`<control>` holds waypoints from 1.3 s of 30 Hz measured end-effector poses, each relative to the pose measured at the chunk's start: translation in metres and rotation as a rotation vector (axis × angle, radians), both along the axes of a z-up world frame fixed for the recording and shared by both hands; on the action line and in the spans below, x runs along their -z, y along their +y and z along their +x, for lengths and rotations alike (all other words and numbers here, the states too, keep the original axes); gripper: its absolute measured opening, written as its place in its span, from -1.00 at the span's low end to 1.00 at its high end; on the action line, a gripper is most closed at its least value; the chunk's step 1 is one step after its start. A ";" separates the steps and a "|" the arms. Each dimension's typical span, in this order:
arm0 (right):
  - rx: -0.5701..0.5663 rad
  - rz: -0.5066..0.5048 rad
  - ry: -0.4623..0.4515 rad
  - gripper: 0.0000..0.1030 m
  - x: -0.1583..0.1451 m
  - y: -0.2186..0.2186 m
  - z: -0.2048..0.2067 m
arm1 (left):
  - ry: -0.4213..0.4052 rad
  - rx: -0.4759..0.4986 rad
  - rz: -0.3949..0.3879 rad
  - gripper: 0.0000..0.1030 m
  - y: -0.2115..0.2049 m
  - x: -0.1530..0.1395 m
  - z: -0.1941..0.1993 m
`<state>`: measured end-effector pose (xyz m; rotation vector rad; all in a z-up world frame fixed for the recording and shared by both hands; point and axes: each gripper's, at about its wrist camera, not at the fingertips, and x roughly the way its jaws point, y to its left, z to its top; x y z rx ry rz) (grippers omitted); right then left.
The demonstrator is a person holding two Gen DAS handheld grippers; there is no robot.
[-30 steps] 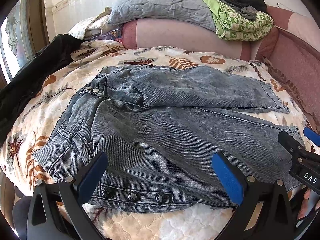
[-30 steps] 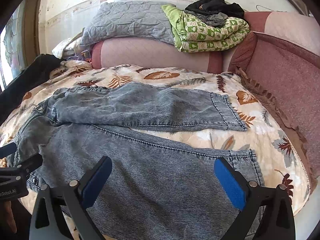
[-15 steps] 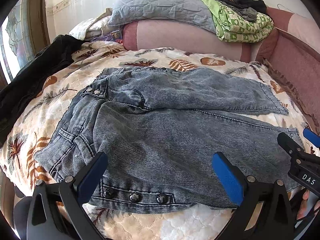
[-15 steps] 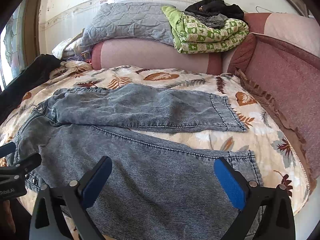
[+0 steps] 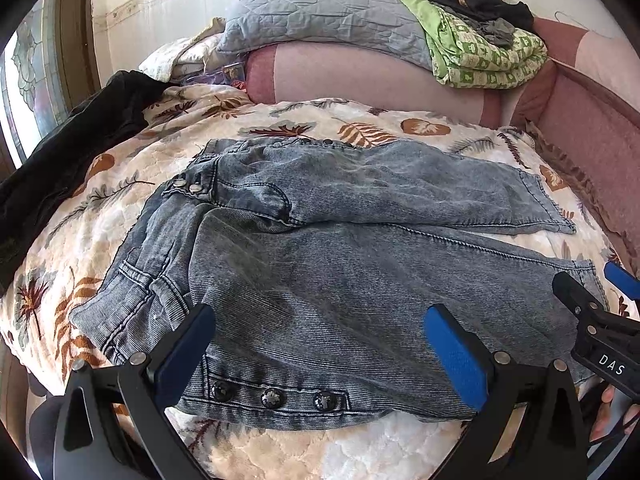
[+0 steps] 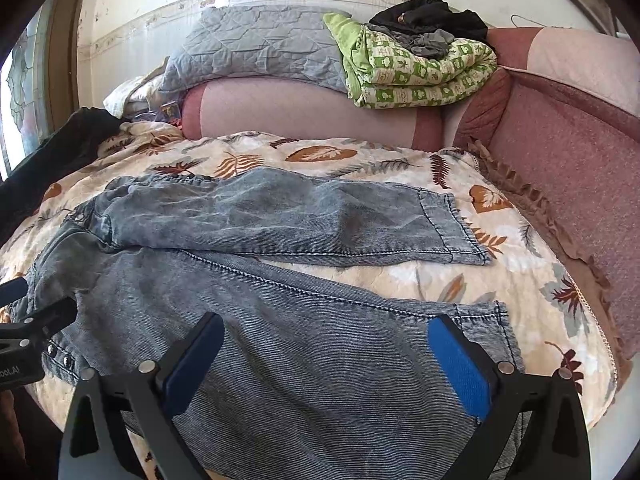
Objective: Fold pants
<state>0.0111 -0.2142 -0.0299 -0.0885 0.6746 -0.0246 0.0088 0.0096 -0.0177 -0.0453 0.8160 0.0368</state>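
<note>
We see the pants (image 5: 340,264) spread flat on the leaf-print bedspread (image 5: 80,216), filling the middle of both views. Their long axis runs left to right across the frame: waistband at the left, hems at the right, one leg lying above the other with a wedge of bedspread between them. In the left wrist view our left gripper (image 5: 320,344) sits at the bottom, fingers spread wide, straddling the buttoned near edge by the waist. In the right wrist view our right gripper (image 6: 328,356) also gapes wide, holding nothing, over the near leg toward its hem (image 6: 504,332). We judge each hand nearest its own end.
</note>
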 end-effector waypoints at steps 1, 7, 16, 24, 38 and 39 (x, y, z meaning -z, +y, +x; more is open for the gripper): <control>0.000 0.000 0.000 1.00 0.000 0.000 0.000 | 0.001 0.001 -0.001 1.00 0.000 0.000 0.000; -0.001 -0.005 0.001 1.00 0.001 0.001 0.000 | 0.004 -0.001 -0.007 1.00 0.002 0.002 0.000; 0.004 -0.004 0.008 1.00 0.002 -0.001 0.001 | 0.064 0.008 -0.103 1.00 0.017 0.005 0.009; 0.005 -0.011 0.016 1.00 0.004 0.000 0.002 | 0.070 -0.001 -0.114 1.00 0.021 0.010 0.008; 0.009 -0.009 0.016 1.00 0.004 0.000 0.002 | 0.063 0.019 -0.120 1.00 0.021 0.007 0.005; 0.009 -0.009 0.017 1.00 0.004 0.001 0.002 | 0.063 0.020 -0.122 1.00 0.021 0.006 0.006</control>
